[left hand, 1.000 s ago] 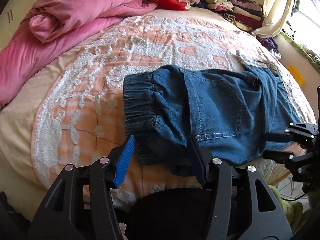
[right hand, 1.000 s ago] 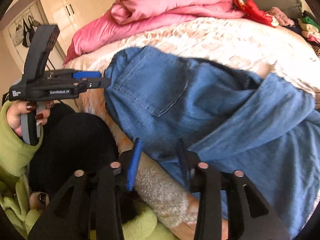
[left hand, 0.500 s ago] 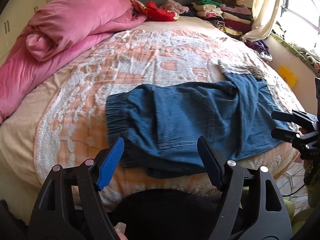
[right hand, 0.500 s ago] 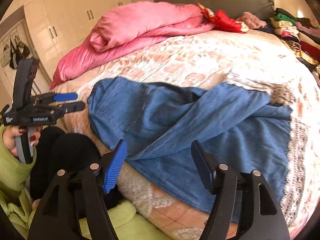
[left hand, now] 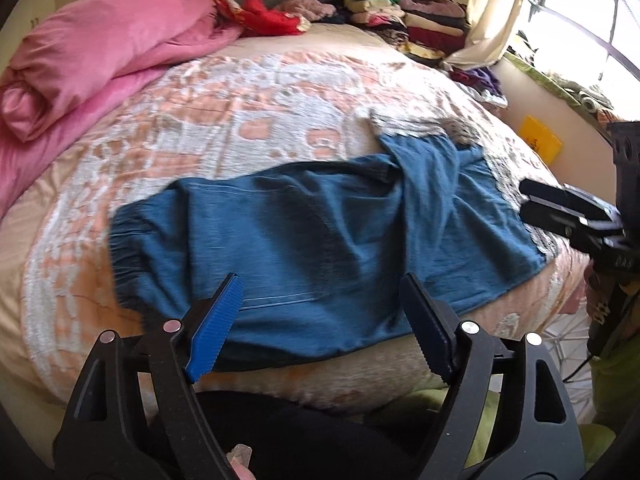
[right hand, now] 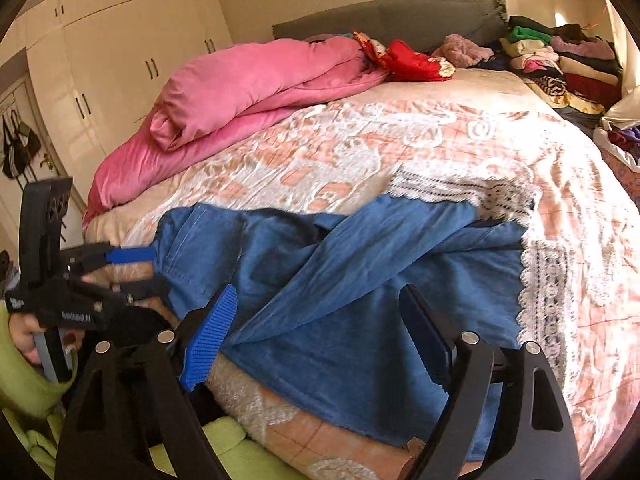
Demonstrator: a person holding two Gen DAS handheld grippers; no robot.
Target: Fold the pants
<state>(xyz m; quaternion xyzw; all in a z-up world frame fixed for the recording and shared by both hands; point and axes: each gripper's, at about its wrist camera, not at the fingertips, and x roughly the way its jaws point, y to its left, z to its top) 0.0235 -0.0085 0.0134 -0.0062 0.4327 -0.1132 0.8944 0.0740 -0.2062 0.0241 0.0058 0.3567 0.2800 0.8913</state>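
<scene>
Blue denim pants [left hand: 320, 232] with lace-trimmed hems lie flat across the near edge of the bed [left hand: 240, 120], waistband to the left. One leg crosses over the other in the right wrist view of the pants [right hand: 360, 280]. My left gripper [left hand: 320, 284] hovers in front of the near edge near the waistband, its jaws opening with nothing pinched. My right gripper [right hand: 318, 292] hangs over the leg end, its jaws also opening and empty. Each gripper shows in the other's view: left gripper [right hand: 132, 268], right gripper [left hand: 526, 200].
A pink duvet [left hand: 100, 60] is bunched at the bed's far left. Red cloth [left hand: 272, 20] and stacks of folded clothes [left hand: 400, 16] lie by the grey headboard [right hand: 400, 20]. A wardrobe [right hand: 120, 60] stands left; a window and curtain [left hand: 492, 20] are right. Green sleeves [right hand: 24, 380] show below.
Both grippers let go of the pants' near edge, widened their jaws and drew back and up. The pants dropped from a bunched hold to lying flat on the bedspread.
</scene>
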